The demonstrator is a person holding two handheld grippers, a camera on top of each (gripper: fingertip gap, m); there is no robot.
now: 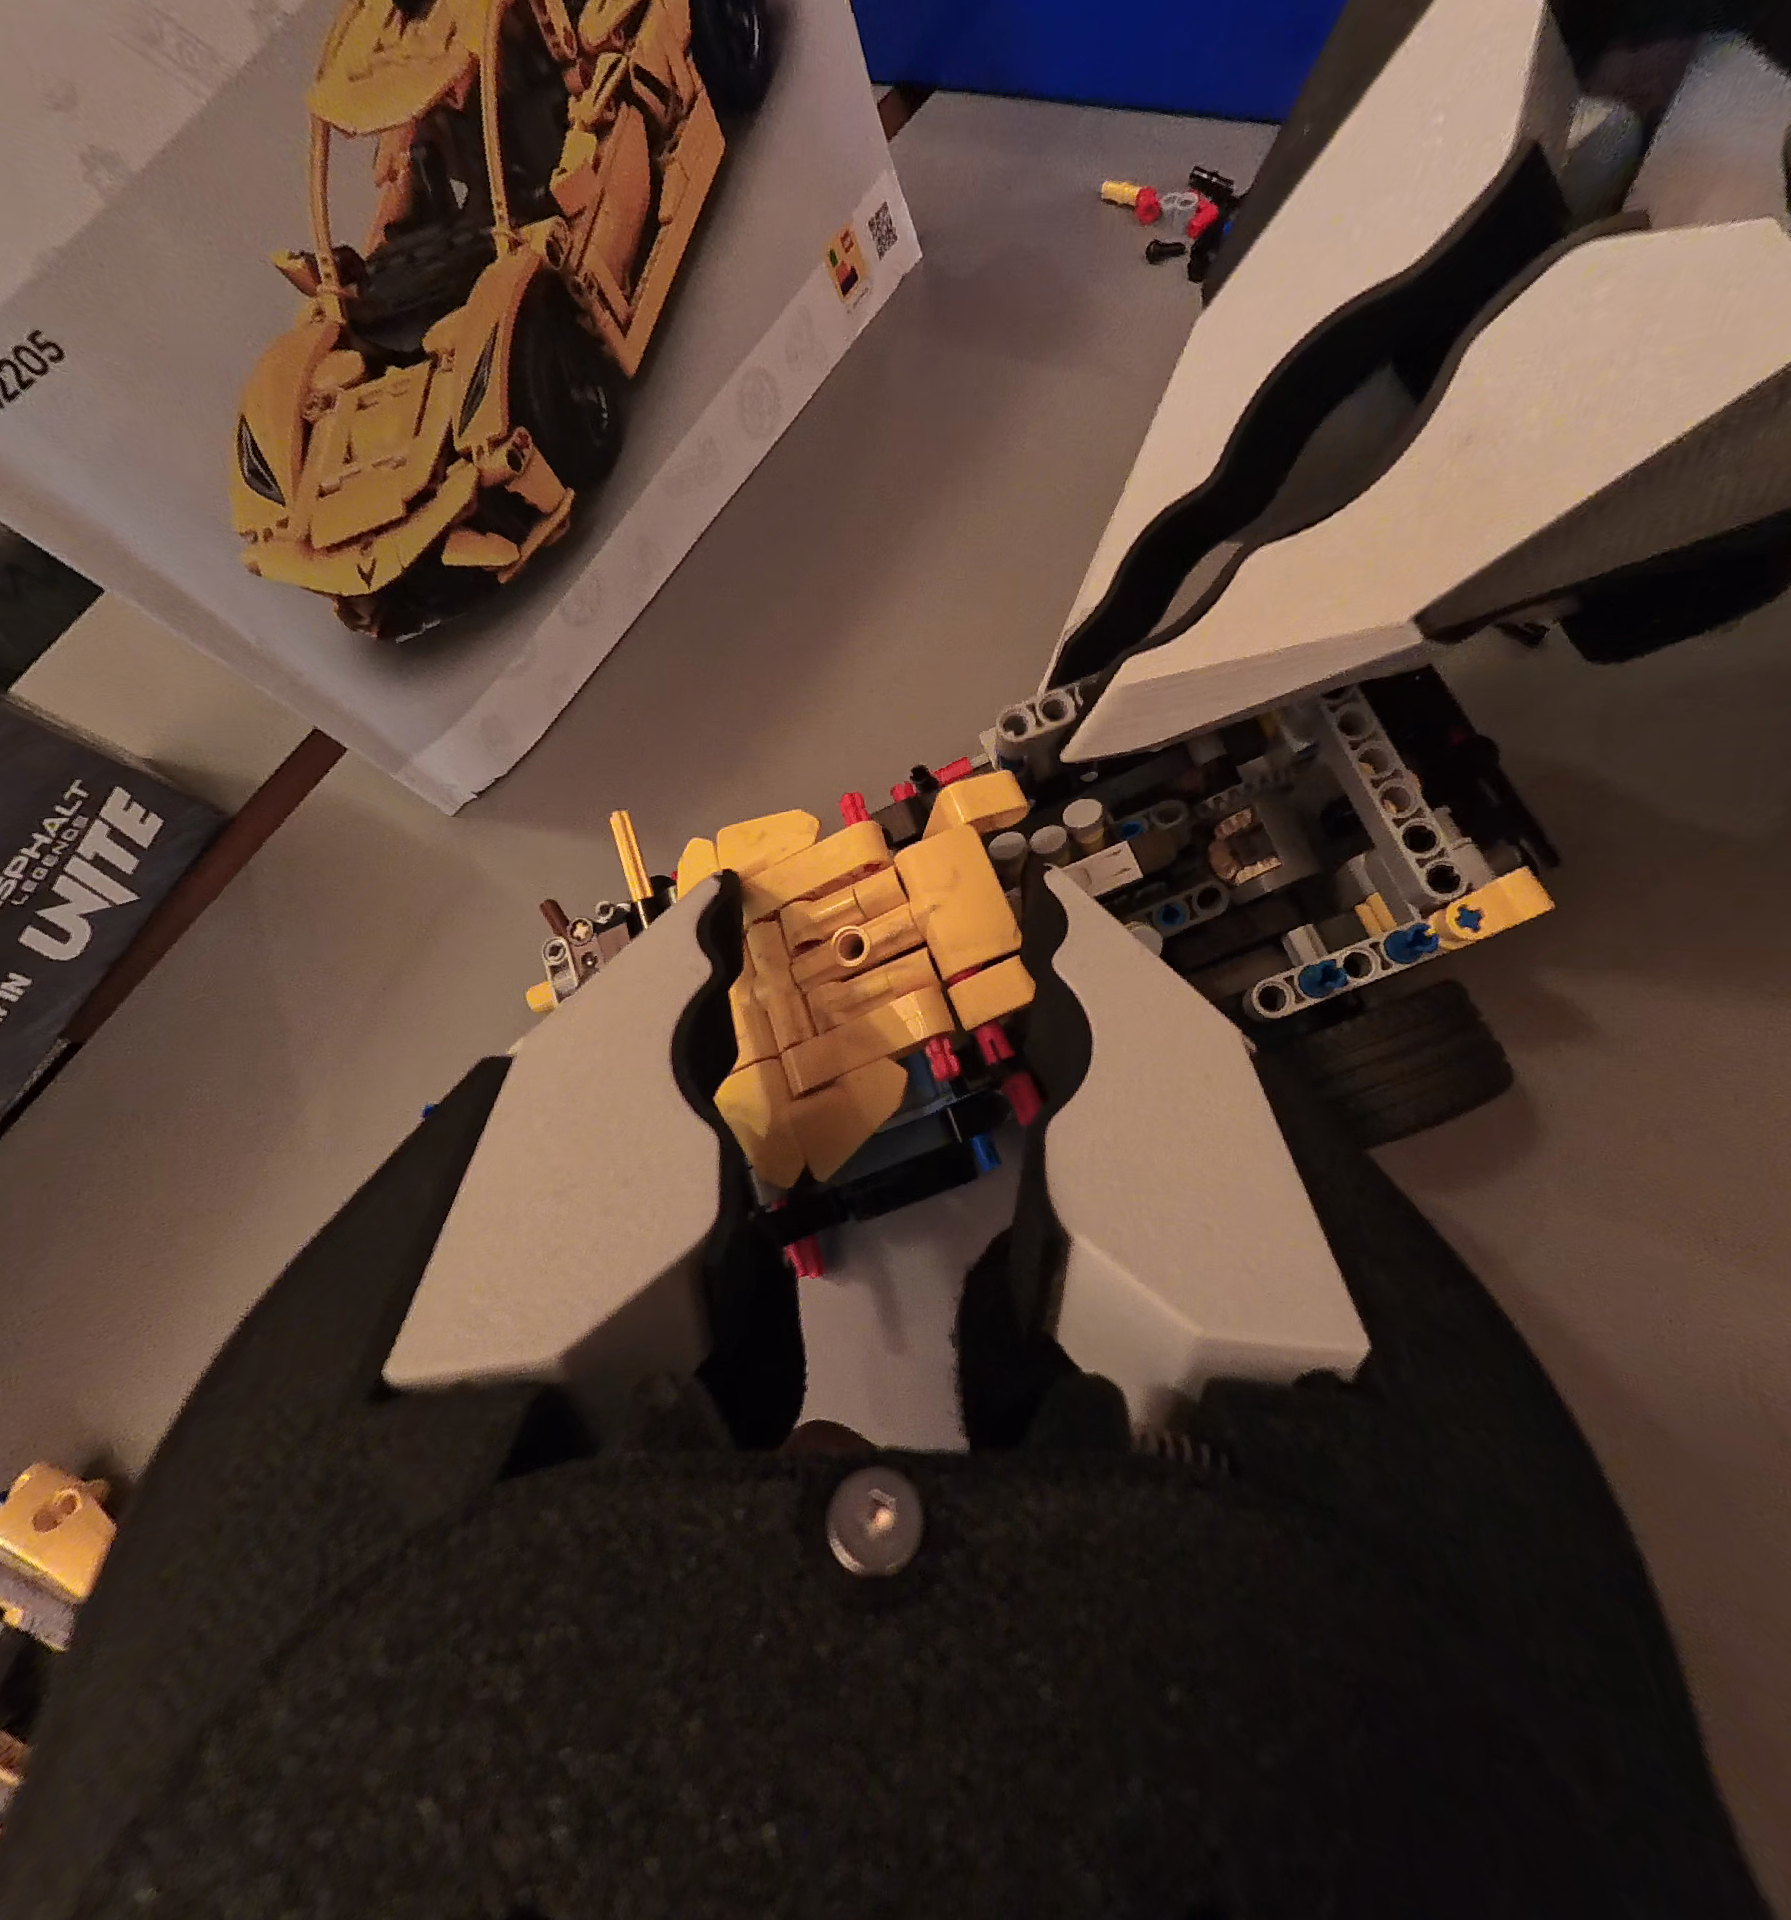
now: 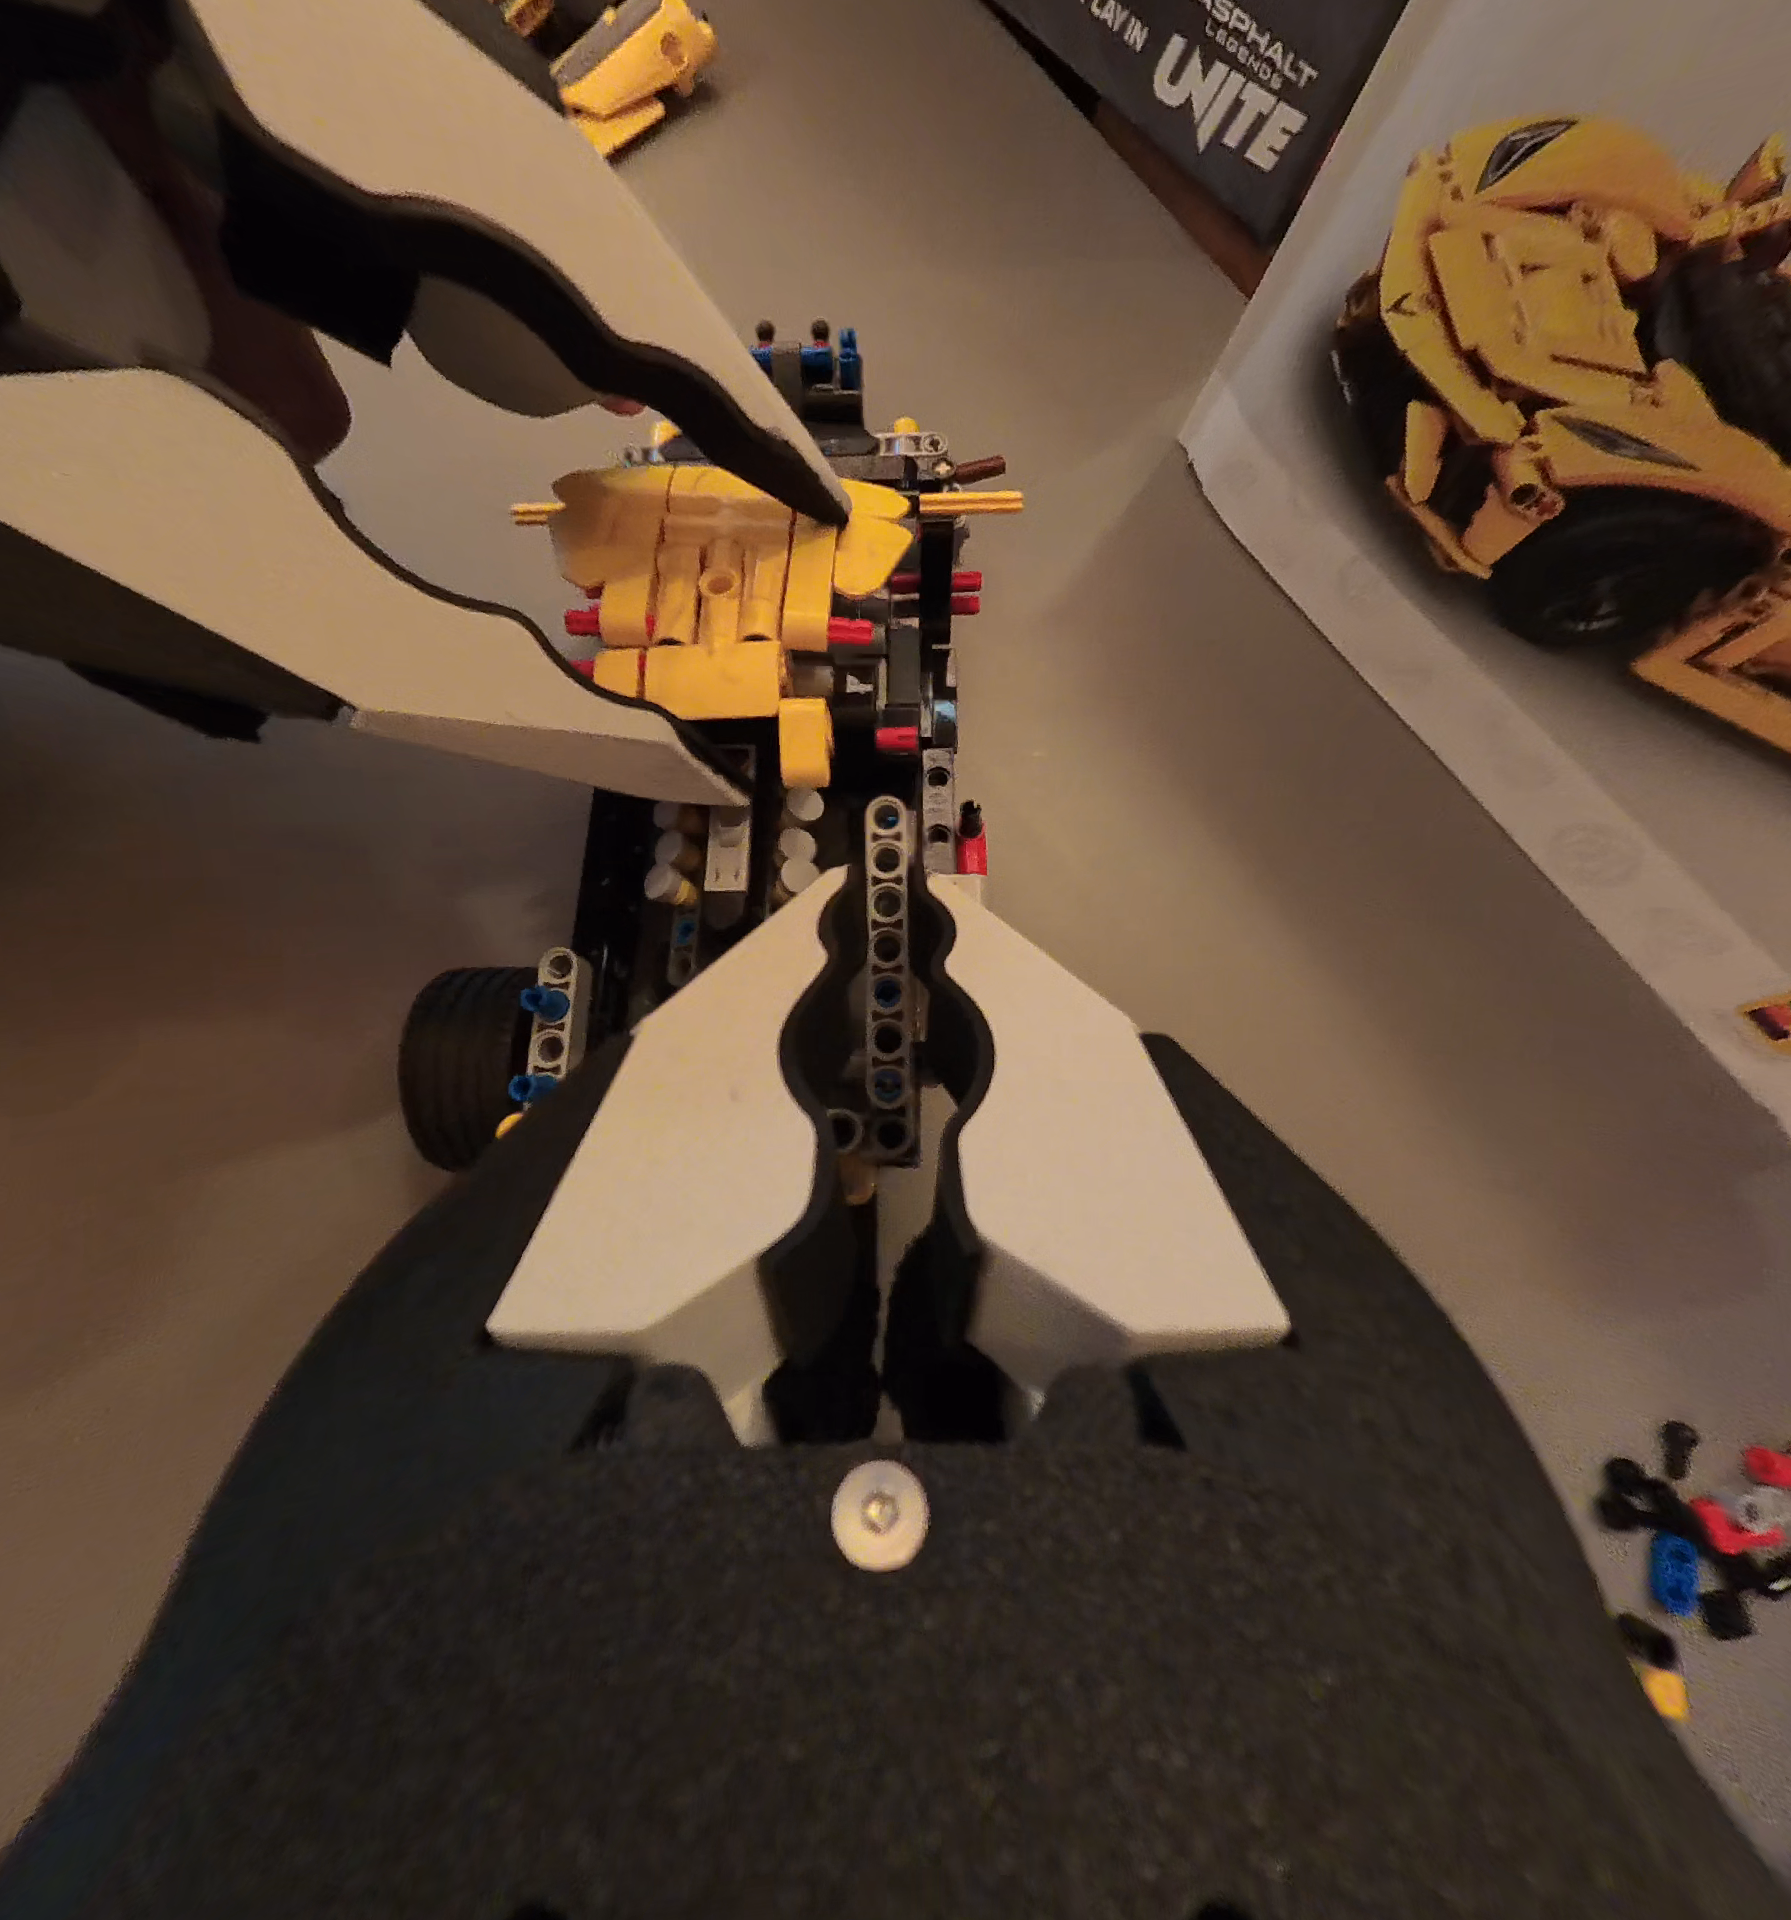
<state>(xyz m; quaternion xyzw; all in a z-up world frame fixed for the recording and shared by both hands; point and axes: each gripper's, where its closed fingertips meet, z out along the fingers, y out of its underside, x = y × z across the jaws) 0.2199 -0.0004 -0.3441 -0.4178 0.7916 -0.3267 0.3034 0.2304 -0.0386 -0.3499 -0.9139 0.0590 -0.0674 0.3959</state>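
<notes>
A partly built toy brick car chassis (image 1: 1317,862) stands on the grey table, with a black wheel (image 1: 1390,1060) on one side. My left gripper (image 1: 880,883) is closed around the yellow front body section (image 1: 870,977) of the chassis, one finger on each side. My right gripper (image 2: 889,878) is shut on a grey holed beam (image 2: 886,977) along the top of the chassis (image 2: 725,862). The right gripper also shows in the left wrist view (image 1: 1067,717), coming in from the upper right. The left gripper (image 2: 787,655) shows in the right wrist view over the yellow section (image 2: 714,582).
A large sheet printed with a yellow car (image 1: 434,343) lies beyond the chassis, next to a dark printed booklet (image 1: 39,914). Small loose pins and connectors (image 2: 1722,1538) lie in a heap. A separate yellow sub-assembly (image 1: 29,1538) sits nearby. A blue object (image 1: 1078,52) stands at the table's far edge. The grippers' ends are close to 5 cm from one another.
</notes>
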